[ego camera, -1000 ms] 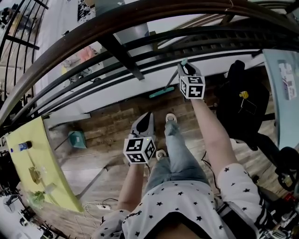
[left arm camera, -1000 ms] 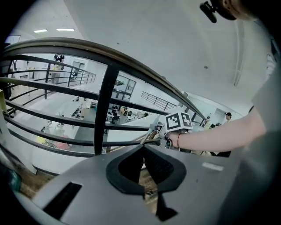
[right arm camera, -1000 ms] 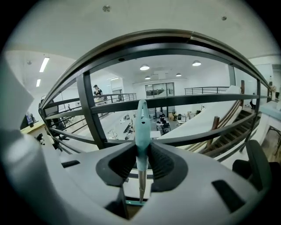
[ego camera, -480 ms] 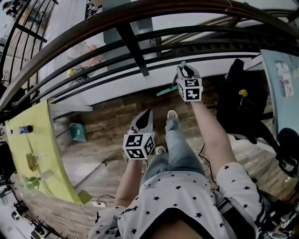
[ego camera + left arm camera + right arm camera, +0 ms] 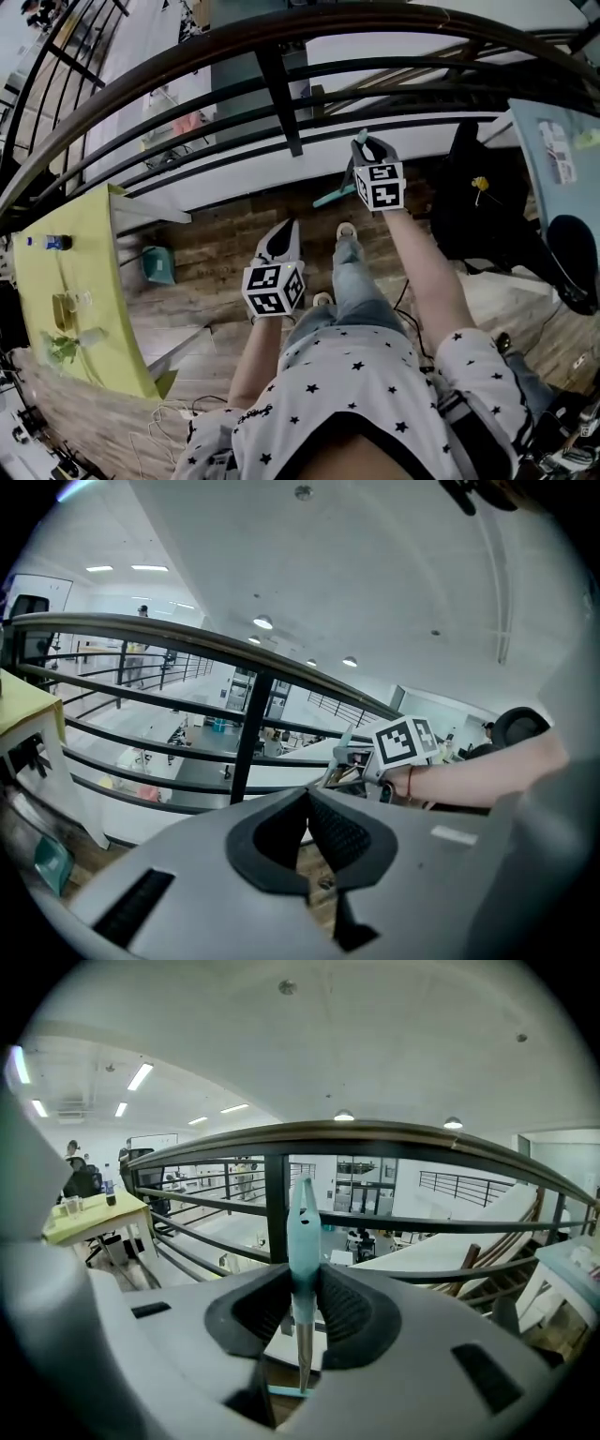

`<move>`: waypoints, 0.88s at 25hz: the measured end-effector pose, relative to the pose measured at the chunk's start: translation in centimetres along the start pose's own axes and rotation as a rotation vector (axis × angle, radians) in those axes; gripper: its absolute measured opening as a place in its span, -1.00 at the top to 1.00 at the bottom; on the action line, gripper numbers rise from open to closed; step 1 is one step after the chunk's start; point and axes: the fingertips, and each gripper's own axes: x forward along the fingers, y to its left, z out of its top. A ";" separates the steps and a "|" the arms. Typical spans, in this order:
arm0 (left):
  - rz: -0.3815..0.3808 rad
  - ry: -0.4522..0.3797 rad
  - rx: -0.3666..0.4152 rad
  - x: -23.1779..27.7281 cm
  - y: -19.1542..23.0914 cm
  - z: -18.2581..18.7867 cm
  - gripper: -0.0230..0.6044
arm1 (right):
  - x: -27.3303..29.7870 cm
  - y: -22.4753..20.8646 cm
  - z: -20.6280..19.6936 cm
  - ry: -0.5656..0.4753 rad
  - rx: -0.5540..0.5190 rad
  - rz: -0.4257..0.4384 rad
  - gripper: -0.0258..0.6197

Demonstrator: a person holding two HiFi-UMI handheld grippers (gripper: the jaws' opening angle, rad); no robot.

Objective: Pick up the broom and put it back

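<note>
The broom has a teal grip on a metal pole, and its teal head hangs low over the wooden floor by the railing base. My right gripper is shut on that grip near its top and holds the broom upright. In the head view the right gripper is raised close to the railing. My left gripper is lower and to the left, above the person's legs. In its own view the left gripper has its jaws together with nothing between them, and the right gripper shows ahead.
A dark curved railing with horizontal bars runs across in front. A yellow table stands at the left, with a teal dustpan on the floor beside it. A black chair stands at the right. Cables lie on the floor behind.
The person and both grippers have moved nearer the railing, and both grippers have risen a little. The broom has travelled along in the right gripper. The yellow table now sits further into view.
</note>
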 end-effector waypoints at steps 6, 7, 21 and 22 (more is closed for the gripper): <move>0.021 -0.037 -0.036 -5.7 0.6 -0.2 0.89 | -5.7 4.9 2.3 -0.040 -0.005 0.028 0.67; 0.024 -0.045 -0.042 -6.5 0.7 -0.2 0.89 | -6.5 5.6 2.5 -0.046 -0.004 0.031 0.67; 0.117 -0.098 -0.039 -15.3 4.5 -0.9 0.89 | -12.1 15.1 5.5 -0.076 -0.025 0.102 0.67; 0.125 -0.100 -0.036 -15.8 4.8 -1.0 0.89 | -12.2 15.7 5.7 -0.077 -0.030 0.108 0.67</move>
